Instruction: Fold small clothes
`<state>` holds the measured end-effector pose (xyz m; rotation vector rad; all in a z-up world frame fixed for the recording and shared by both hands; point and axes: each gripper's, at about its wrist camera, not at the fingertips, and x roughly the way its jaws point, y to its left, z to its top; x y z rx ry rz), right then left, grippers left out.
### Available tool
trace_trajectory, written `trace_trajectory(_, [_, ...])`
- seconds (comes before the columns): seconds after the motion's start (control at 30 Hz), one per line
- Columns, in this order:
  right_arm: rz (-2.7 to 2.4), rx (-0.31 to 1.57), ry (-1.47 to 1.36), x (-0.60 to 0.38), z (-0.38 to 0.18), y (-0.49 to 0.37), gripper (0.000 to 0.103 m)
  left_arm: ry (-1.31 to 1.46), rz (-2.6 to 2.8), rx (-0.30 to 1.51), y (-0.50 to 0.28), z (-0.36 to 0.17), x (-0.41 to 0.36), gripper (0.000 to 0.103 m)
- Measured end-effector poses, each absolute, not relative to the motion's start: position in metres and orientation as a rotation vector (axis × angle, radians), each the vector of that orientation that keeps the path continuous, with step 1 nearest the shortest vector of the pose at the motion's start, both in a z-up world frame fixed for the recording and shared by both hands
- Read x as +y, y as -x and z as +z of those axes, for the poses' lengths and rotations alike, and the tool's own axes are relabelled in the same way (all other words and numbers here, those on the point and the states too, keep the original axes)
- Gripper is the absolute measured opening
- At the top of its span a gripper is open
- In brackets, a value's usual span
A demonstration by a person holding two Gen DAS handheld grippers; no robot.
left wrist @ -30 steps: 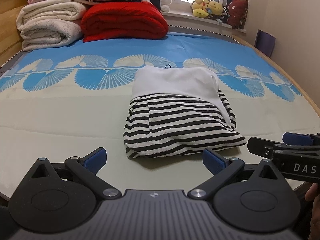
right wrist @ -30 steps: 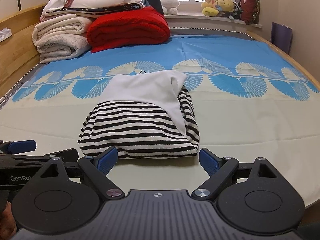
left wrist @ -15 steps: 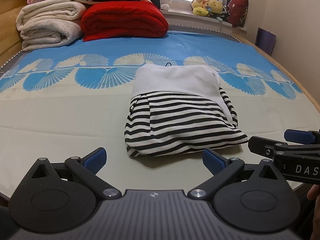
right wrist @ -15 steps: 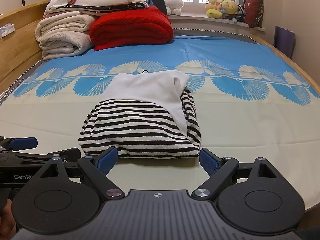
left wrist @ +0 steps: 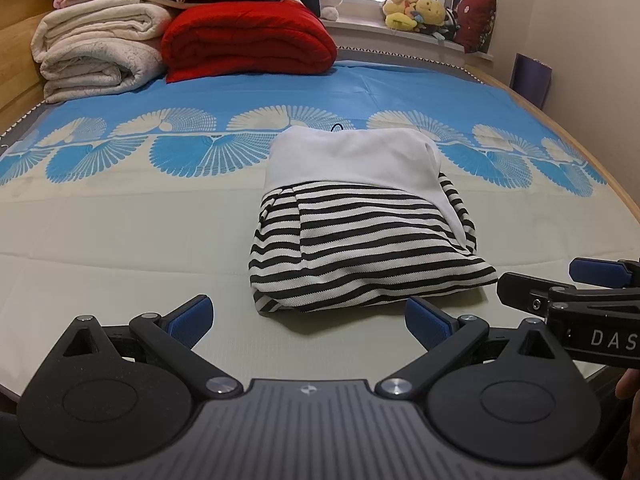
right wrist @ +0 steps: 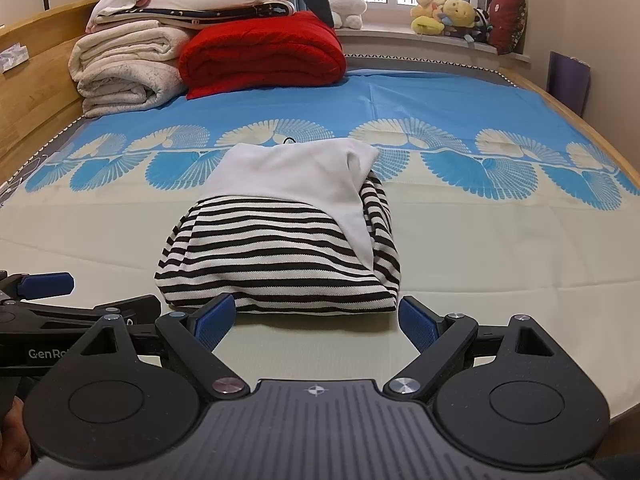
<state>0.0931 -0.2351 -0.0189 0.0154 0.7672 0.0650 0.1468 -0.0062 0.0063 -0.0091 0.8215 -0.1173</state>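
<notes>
Left gripper: fingers spread wide, holding nothing, above the near edge of the bed. Right gripper: fingers wide apart, nothing held, just short of the garment; body lettered "DAS", cut off by the frame. Left body lettered "GenRo", partly hidden.

Folded striped garment: black-and-white, white part on top, near the near edge, bare mattress on both sides.

Red blanket, white blankets: far left corner.

Plush toys: windowsill beyond the far edge.
</notes>
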Motion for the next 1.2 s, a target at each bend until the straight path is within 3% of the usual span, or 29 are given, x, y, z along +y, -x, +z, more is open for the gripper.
trace_trajectory(1.2, [0.067, 0.769, -0.013, -0.2363, -0.0186, -0.0929, 0.089, 0.009, -0.127, 0.825, -0.1482, 0.0031, -0.0018, 0.102])
